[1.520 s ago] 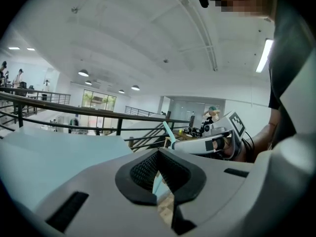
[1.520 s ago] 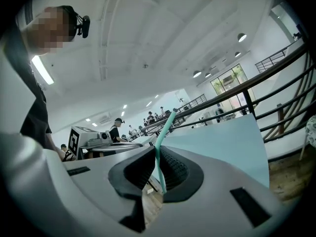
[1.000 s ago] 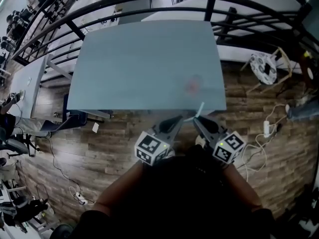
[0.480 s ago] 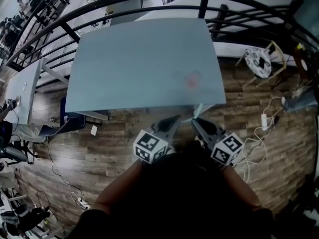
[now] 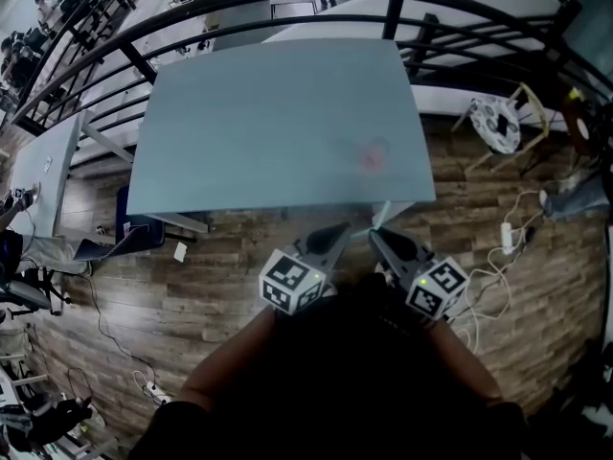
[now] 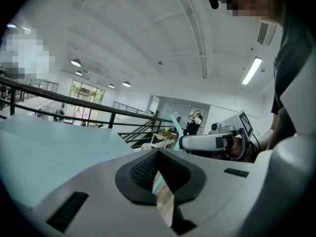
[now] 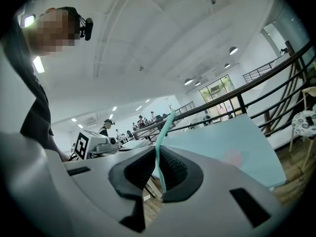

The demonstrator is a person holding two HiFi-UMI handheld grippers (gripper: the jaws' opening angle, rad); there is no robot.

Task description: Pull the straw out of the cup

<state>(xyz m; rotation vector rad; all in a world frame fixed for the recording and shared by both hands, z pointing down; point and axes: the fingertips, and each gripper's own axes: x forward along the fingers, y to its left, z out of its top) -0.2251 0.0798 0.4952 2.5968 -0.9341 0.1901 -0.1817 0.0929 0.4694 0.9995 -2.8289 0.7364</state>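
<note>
Barely any movement: both grippers still hover just off the table's (image 5: 278,123) near edge. The right gripper (image 7: 159,169) pinches the teal straw (image 7: 160,137), and the left gripper (image 6: 157,174) is closed on nothing. The straw looks light, bendy and crushable, so a gentle low grip suits it.

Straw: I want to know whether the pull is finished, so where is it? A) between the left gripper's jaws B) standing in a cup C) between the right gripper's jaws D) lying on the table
C: the right gripper view shows the right gripper shut on the straw.
</note>
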